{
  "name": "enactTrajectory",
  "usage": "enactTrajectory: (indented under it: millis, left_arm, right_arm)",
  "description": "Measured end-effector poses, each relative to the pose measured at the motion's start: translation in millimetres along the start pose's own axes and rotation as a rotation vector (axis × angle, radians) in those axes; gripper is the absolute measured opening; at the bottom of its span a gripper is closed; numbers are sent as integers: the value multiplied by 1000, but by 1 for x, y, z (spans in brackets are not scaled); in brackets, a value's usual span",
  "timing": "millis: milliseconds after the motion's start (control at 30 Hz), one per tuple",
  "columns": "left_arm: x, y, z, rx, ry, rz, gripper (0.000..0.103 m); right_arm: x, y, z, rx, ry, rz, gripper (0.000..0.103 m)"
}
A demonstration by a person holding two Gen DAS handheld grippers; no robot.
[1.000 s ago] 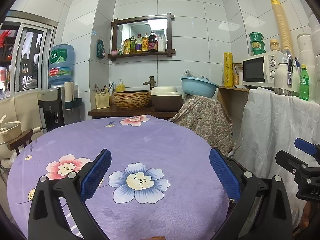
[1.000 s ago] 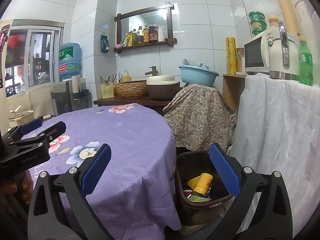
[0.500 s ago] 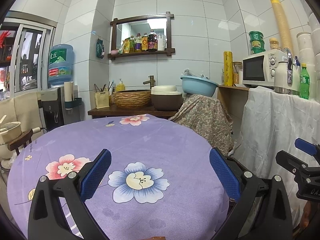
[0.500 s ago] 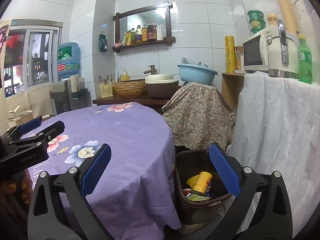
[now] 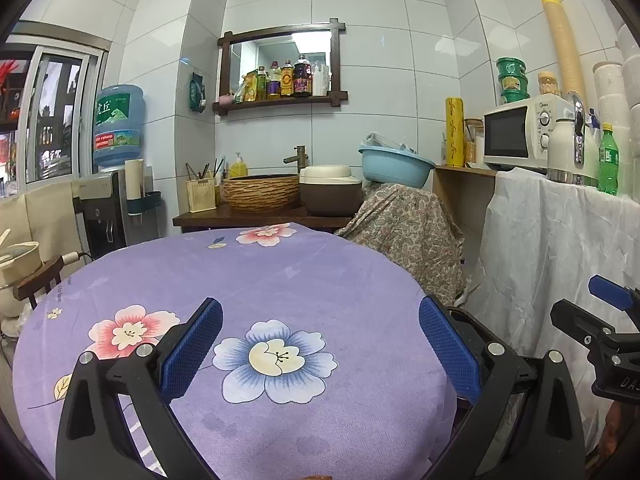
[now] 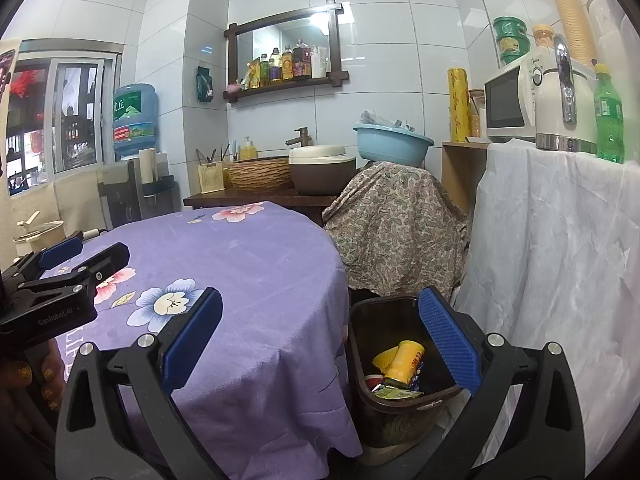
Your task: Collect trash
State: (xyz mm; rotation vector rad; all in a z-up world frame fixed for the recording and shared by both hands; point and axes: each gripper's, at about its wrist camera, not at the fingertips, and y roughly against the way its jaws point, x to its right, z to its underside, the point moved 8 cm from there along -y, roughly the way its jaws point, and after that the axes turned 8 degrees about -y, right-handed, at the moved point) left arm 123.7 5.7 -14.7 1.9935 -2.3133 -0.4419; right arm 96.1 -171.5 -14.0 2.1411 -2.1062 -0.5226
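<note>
A dark brown trash bin (image 6: 400,400) stands on the floor to the right of the round table. Inside it lie a yellow can (image 6: 405,361), a yellow wrapper and other scraps. My right gripper (image 6: 320,340) is open with nothing between its fingers, held above the table's right edge and the bin. My left gripper (image 5: 320,348) hangs open and empty over the purple flowered tablecloth (image 5: 280,280); no trash shows on the cloth. Each gripper shows in the other's view: the right gripper (image 5: 600,320) at the far right, the left gripper (image 6: 60,276) at the far left.
A white-draped counter (image 6: 560,240) with microwave, kettle and green bottle stands right of the bin. Behind the bin, a floral cloth (image 6: 392,232) covers something topped by a blue basin. A sink shelf (image 5: 260,216) lies behind the table, a water dispenser (image 5: 116,184) to the left.
</note>
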Motion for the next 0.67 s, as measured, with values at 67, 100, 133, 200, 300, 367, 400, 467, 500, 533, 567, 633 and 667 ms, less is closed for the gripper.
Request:
enactTrajectory:
  millis: [67,100,133,200,300,367,400,467,500,533,567,633,667]
  left_arm:
    - [1,0,1,-4,-2,1,98]
    - [1,-1,0,-6,-2,3,98]
    - [1,-1,1,-8,-2,5,98]
    - [2,-2,1,-12,0,10,98]
    - [1,-3,2,-15,4,12,98]
    - [1,-3,2,-18,4,11,98]
    - [1,-3,2,-21,6,13,98]
    - [1,-4,3,-28,8,11,98]
    - [1,-5,3,-32,10,9,98]
    - [0,-6,3,-34,12,9,98]
    - [0,-6,4,-37,13,7,98]
    - [-1,-7,4,-39,18,4,98]
    - [-1,-7,4,-41,19,4,98]
  right_arm:
    - [0,-1,0,0,0,3,97]
    - [0,-1,0,-2,0,3,97]
    - [-1,-1,1,-2,0,4,97]
    - [0,-2,1,-5,0,4,97]
    - [0,-2,2,-9,-2,4,97]
    - [0,-3,3,-11,-3,5,97]
    - [0,-3,3,-10,-3,6,97]
    - [0,-4,2,-13,-4,4,97]
    - [0,-4,3,-13,-3,4,97]
    - [0,-4,3,-14,-3,4,97]
    - [0,-4,3,-15,-3,4,97]
    - [0,-6,3,-18,-4,4,97]
    - [0,-6,3,-18,-4,4,97]
